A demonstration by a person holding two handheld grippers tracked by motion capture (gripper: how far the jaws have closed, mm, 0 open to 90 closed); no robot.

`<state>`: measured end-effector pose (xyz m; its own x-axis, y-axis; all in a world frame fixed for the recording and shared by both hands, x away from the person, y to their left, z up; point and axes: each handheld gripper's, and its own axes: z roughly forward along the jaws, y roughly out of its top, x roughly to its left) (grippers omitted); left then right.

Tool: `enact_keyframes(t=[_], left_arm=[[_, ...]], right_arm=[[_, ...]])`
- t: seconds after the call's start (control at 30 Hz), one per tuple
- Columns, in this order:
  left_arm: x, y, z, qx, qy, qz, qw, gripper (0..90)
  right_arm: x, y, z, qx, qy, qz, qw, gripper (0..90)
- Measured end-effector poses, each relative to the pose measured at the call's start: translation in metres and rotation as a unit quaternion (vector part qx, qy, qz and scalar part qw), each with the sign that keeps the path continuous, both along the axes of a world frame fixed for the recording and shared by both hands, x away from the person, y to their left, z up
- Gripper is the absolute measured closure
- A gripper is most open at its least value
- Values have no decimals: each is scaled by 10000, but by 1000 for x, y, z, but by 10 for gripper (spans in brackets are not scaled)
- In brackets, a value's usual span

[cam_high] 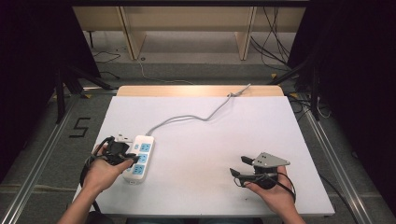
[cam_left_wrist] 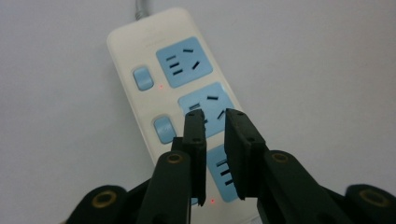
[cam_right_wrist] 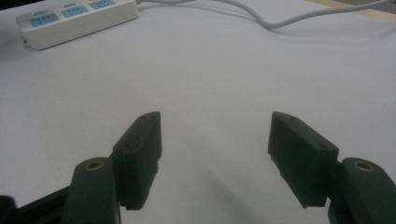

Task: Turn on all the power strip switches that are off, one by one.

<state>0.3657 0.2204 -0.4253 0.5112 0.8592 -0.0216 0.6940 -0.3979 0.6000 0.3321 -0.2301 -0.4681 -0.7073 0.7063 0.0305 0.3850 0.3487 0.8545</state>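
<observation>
A white power strip with three blue sockets lies at the table's left; it also appears in the left gripper view and far off in the right gripper view. My left gripper hovers over its near half. Its jaws stand almost together with a thin gap and nothing between them, above the middle socket. Two blue switches sit beside the sockets. My right gripper rests at the right front, open wide and empty over bare white surface.
The strip's grey cable snakes to the table's far edge and drops off there. A small white plug lies by the strip's far left corner. The white table top stretches between the two hands.
</observation>
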Motion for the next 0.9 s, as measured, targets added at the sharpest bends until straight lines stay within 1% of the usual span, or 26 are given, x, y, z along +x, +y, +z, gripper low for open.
enact_keyframes(t=[0.07,0.1,0.17,0.23,0.27,0.33,0.4,0.47,0.57,0.6,0.63,0.73,0.9], left_arm=[[-2,-2,0,-76,-208,-217,9995,713],[-4,-3,1,-165,-346,-289,9988,684],[-6,-5,1,-228,-538,-384,9976,648],[-7,-6,1,-288,-702,-586,9954,607],[-8,-7,1,-337,-759,-627,9946,591],[-9,-9,0,-367,-910,-795,9920,565],[-9,-11,-1,-448,-995,-956,9894,515],[-10,-13,-3,-540,-1108,-1138,9858,469],[-12,-15,-5,-679,-1146,-1291,9826,412],[-13,-15,-6,-784,-1169,-1305,9814,393],[-15,-15,-6,-808,-1201,-1339,9804,372],[-18,-15,-7,-917,-1279,-1387,9777,331],[-25,-11,-11,-955,-1363,-1455,9753,293]], right_arm=[[0,0,0,4,7,-18,10000,359],[0,-1,0,-4,0,-19,10000,359],[0,-1,0,4,-6,-23,10000,359],[0,-1,-1,-5,14,-14,10000,359],[1,-1,-1,-8,24,-8,10000,359],[1,-1,-1,-12,23,7,10000,359],[1,0,-1,-19,19,11,10000,359],[0,-1,-1,-11,23,5,10000,359],[0,-1,-1,3,18,-6,10000,356],[0,-1,-1,4,17,0,10000,355],[0,0,-1,2,9,5,10000,353],[0,0,-2,11,10,11,10000,349],[0,1,-2,-1,13,42,10000,348]])
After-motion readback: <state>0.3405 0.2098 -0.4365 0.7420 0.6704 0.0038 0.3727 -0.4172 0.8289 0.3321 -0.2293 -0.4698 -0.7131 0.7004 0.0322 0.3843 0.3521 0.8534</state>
